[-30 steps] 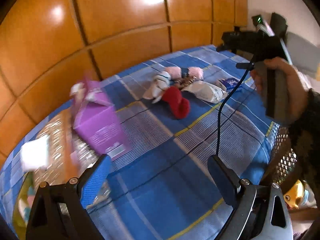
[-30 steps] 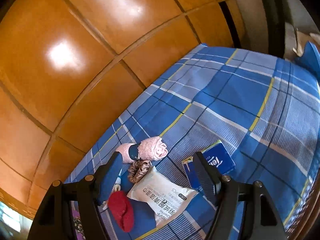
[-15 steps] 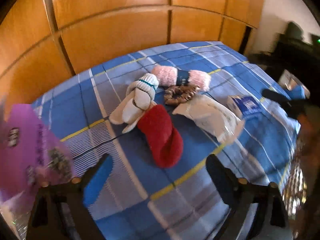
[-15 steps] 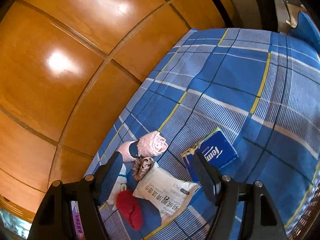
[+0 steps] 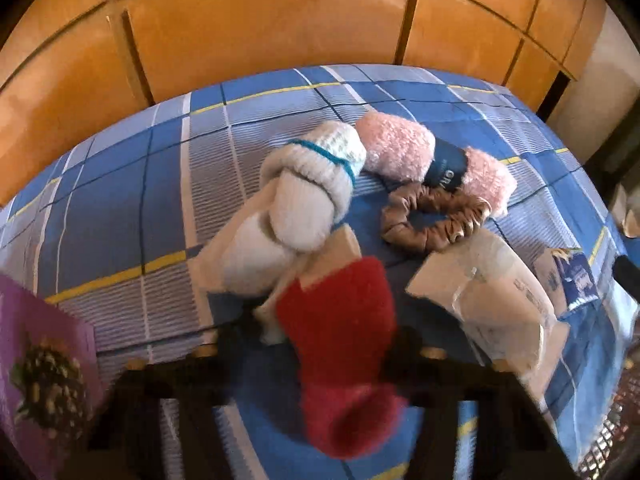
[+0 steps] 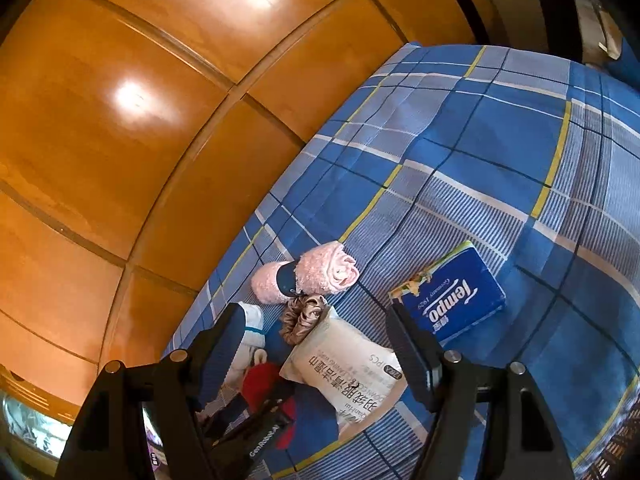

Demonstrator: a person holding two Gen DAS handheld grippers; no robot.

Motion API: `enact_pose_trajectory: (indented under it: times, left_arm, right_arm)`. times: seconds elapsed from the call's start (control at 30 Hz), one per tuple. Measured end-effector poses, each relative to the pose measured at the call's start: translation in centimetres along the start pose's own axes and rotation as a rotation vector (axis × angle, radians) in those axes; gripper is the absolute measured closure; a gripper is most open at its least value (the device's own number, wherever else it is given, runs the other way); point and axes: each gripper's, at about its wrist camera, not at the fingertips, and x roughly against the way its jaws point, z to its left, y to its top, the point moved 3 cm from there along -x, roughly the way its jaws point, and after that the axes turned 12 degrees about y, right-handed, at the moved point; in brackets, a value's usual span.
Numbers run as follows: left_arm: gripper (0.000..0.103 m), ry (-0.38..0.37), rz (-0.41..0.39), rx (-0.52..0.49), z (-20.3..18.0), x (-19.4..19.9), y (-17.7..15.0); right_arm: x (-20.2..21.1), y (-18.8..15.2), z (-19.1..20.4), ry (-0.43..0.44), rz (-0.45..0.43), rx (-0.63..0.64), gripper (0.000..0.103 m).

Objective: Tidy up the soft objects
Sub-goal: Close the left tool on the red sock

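Note:
A red fuzzy sock (image 5: 340,344) lies on the blue plaid bedspread (image 5: 120,208), with my left gripper (image 5: 320,344) down around it; its jaws flank the sock, blurred, and contact is unclear. Behind it lie a white sock bundle (image 5: 304,200), a pink rolled towel with a dark band (image 5: 420,156) and a brown scrunchie (image 5: 432,220). My right gripper (image 6: 316,348) is open, hovering above a white wipes pack (image 6: 348,376). The red sock (image 6: 264,384), towel (image 6: 312,276) and scrunchie (image 6: 304,316) show there too.
A blue Tempo tissue pack (image 6: 452,300) lies right of the wipes pack (image 5: 492,292). A purple box (image 5: 40,380) stands at the left. Orange wooden panels (image 5: 280,20) back the bed. A mesh basket edge (image 5: 624,432) shows at lower right.
My left gripper has swung right from the purple box and dropped close onto the red sock. My right gripper has drifted slightly toward the wipes pack.

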Motion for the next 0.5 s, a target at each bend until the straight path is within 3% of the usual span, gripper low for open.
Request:
enact_pose_trajectory:
  times: [0.03, 0.1, 0.3, 0.5]
  left_arm:
    - [0.080, -0.011, -0.002, 0.000, 0.1, 0.3, -0.3]
    - [0.082, -0.034, -0.010, -0.001, 0.4, 1.2, -1.4]
    - [0.081, -0.079, -0.082, -0.090, 1.7, 4.2, -7.3]
    - [0.074, -0.076, -0.137, -0.127, 3.4, 6.0, -10.6]
  right_arm:
    - [0.0, 0.0, 0.1, 0.000, -0.001, 0.009, 0.029]
    - [-0.1, -0.1, 0.4, 0.003, 0.001, 0.023, 0.029]
    - [-0.6, -0.5, 0.7, 0.007, 0.036, 0.046, 0.029]
    - [-3.3, -2.4, 1.7, 0.051, 0.206, 0.083, 0.029]
